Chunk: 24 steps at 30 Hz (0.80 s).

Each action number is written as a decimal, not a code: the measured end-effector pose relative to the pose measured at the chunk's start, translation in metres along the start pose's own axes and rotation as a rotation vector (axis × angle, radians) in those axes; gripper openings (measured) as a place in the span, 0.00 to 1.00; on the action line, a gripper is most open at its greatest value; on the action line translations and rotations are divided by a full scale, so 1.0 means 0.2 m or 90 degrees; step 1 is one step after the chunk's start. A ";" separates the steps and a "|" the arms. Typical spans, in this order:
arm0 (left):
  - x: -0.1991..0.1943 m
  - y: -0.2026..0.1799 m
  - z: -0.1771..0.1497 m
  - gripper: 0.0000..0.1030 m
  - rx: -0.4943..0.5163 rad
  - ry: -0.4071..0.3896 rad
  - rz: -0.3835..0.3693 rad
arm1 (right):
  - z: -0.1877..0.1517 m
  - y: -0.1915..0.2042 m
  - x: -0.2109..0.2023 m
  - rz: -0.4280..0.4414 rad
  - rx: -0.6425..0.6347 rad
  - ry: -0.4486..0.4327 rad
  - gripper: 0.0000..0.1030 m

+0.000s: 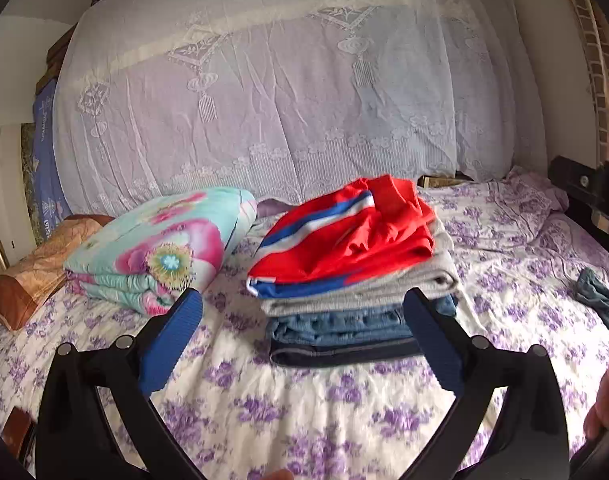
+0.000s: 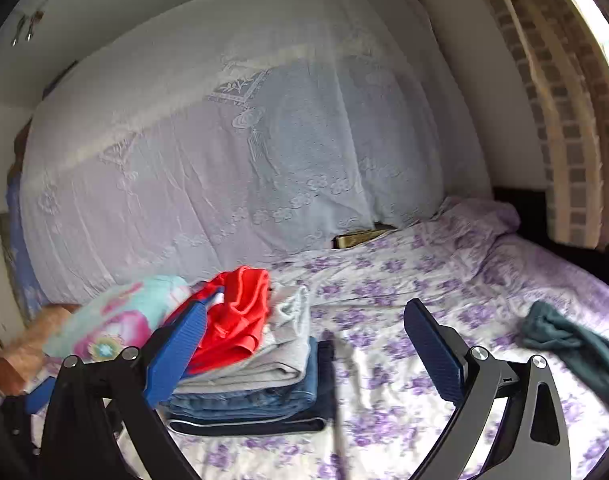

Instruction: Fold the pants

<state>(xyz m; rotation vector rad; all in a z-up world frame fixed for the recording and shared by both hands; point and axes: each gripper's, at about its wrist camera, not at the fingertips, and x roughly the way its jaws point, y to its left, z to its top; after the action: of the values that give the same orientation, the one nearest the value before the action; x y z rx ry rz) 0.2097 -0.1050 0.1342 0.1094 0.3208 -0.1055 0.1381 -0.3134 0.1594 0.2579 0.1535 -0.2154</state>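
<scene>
Folded stack [image 1: 356,280] lies mid-bed, beside folded quilt [image 1: 160,248] toward bed's left edge; red pants [image 1: 352,228] on top, loosely folded. Left gripper [image 1: 304,340] wide, empty. Right gripper [image 2: 304,344] wide, empty. Dark teal garment [image 2: 572,340] unfolded near bed's right edge, probably next.

We see soft, even daylight, brightest at the upper right of the right wrist view. Fisheye distortion bends both frames toward dark corners. Motion blur softens the stacked clothes [image 2: 256,364] and the curtain [image 2: 224,160].
</scene>
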 end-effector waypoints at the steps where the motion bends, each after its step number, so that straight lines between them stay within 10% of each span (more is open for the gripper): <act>1: 0.02 0.00 0.02 0.95 -0.003 -0.003 0.003 | 0.00 0.00 0.03 0.000 -0.008 0.007 0.97; 15: 0.23 0.13 0.03 0.95 -0.062 0.051 -0.040 | -0.09 0.14 0.24 -0.015 -0.091 0.069 0.97; 24: 0.12 0.09 0.03 0.95 -0.030 -0.011 -0.029 | -0.13 0.20 0.23 -0.006 -0.119 0.079 0.97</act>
<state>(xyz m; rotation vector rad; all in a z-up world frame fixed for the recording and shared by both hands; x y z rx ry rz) 0.2359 -0.0894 0.1345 0.0545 0.3088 -0.1445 0.1890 -0.2786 0.1361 0.0844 0.2967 -0.1928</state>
